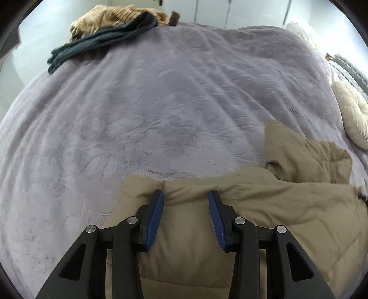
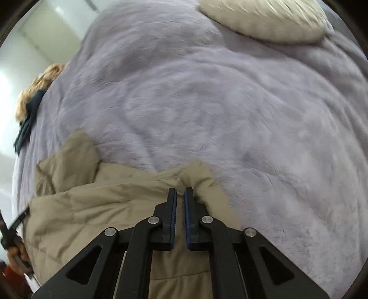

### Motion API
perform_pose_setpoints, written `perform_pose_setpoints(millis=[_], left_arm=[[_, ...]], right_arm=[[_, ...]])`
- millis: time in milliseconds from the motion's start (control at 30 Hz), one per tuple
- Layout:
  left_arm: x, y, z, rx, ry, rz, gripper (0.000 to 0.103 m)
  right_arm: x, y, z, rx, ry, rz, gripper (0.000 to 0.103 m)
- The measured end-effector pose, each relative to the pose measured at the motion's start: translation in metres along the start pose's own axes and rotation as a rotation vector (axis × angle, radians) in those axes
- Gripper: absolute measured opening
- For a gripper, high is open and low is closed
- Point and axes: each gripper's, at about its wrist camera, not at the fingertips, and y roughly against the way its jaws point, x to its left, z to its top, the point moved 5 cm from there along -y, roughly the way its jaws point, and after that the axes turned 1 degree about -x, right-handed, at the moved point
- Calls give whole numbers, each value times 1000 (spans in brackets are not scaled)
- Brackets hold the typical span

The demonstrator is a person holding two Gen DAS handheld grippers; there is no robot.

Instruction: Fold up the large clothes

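Your left gripper [image 1: 186,195] gapes wide over the tan coat [image 1: 241,207]; your right gripper [image 2: 180,192], nearly closed, pinches its edge. Folding looks barely begun.

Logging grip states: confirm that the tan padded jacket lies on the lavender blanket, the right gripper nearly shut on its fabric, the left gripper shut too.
One error: the left gripper is open, its fingers spread above the tan jacket, per the left wrist view. The rest stands.

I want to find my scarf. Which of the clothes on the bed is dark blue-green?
The scarf, far across the blanket. It lies against the tan knit; the jacket is beige.
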Motion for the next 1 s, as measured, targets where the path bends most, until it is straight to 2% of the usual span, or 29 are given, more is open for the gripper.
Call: perform_pose_setpoints(millis=[200,333,433,533,600,633,667,833,1000], left_arm=[[0,-30,1,11,18,9,44],[3,-40,4,17,43,10,44],[4,-41,8,40,43,23,44],[0,-25,12,44,42,66,44],[-2,-8,11,43,40,75,44],[-3,0,8,50,40,67,44],[-4,8,5,54,41,55,45],[-14,61,-21,43,19,20,45],[-15,98,-49,53,55,-12,45]], right_arm=[[-5,-40,1,29,-18,-11,5],[-6,-48,7,30,-57,-3,5],[-3,-41,10,31,-70,-31,7],[6,-24,12,4,-79,-60,11],[13,-5,10,-21,-78,-42,24],[17,3,8,-34,-74,-33,39],[21,12,6,-51,-66,-25,49],[37,57,-22,-89,-22,8,49],[42,89,-49,-99,-54,72,49]])
